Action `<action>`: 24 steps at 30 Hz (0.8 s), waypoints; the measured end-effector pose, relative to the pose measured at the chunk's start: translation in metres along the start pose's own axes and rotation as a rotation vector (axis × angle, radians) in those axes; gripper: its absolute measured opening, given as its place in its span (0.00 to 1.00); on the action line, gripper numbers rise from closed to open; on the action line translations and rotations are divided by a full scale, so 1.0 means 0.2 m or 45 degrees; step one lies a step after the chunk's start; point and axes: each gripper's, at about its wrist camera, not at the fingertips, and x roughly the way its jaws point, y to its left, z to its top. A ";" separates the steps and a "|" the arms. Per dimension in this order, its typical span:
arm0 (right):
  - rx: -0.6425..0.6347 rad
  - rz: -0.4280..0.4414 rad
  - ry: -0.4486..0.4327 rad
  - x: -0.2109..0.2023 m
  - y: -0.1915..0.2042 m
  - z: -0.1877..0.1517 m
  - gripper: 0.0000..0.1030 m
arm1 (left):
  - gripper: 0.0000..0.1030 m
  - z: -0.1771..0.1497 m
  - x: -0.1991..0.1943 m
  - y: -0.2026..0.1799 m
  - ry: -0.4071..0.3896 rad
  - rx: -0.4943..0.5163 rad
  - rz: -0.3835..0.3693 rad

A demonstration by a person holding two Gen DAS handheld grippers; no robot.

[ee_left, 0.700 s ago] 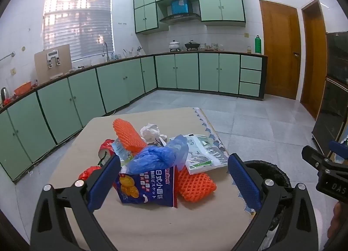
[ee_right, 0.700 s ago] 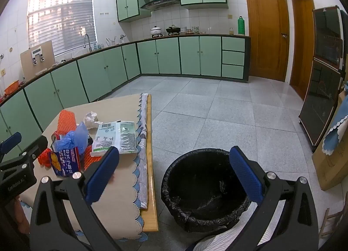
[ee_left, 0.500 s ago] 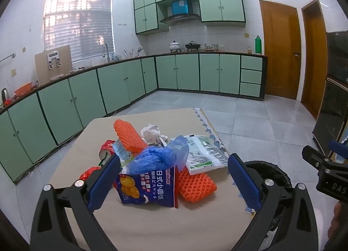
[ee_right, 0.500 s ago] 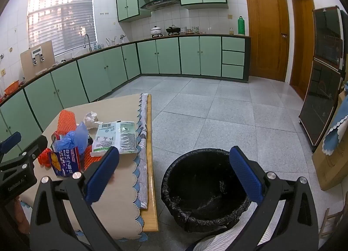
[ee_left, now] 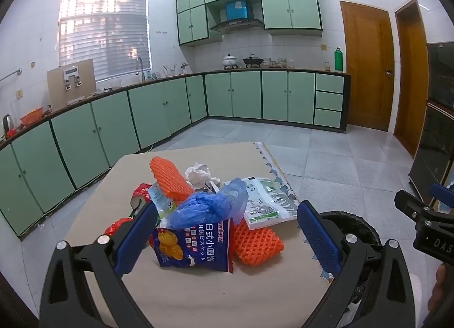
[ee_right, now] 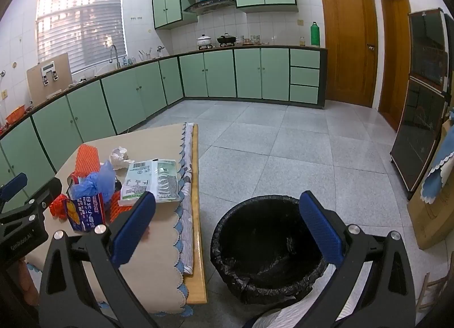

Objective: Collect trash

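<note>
Right now I am holding my left claw [ee_left: 227, 231] spread wide and empty over the near part of the tabletop [ee_left: 198, 294], its blue pads flanking the trash pile without touching it. From this camera the pile is showing in detail: a blue snack bag [ee_left: 195, 245] standing at the front, a crumpled blue plastic bag [ee_left: 210, 206] draped on top of it, one orange foam net [ee_left: 256, 242] lying just beside it toward the right edge, and another orange foam net [ee_left: 168, 179] leaning up behind. A red can [ee_left: 140, 194], a white paper wad [ee_left: 198, 174] and a flat green-and-white packet [ee_left: 266, 203] are sitting farther back (the packet is reaching the right edge).

My right claw [ee_right: 227, 231] is also gaping wide with nothing in it, and it is hanging off the table's right edge above the black-lined bin [ee_right: 266, 248] on the floor. Only this view is showing the bin's whole dark mouth; the left camera is catching just a sliver of its rim behind a finger. It is also showing the scalloped cloth [ee_right: 185, 214] hanging along the right edge.
</note>
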 end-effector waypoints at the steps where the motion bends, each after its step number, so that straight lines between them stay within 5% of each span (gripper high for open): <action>1: 0.001 0.000 0.000 0.00 0.00 0.00 0.95 | 0.94 0.00 0.00 0.00 0.000 0.000 0.000; 24: 0.002 0.000 -0.002 0.00 0.01 0.01 0.95 | 0.94 0.00 0.00 -0.01 0.000 -0.001 0.001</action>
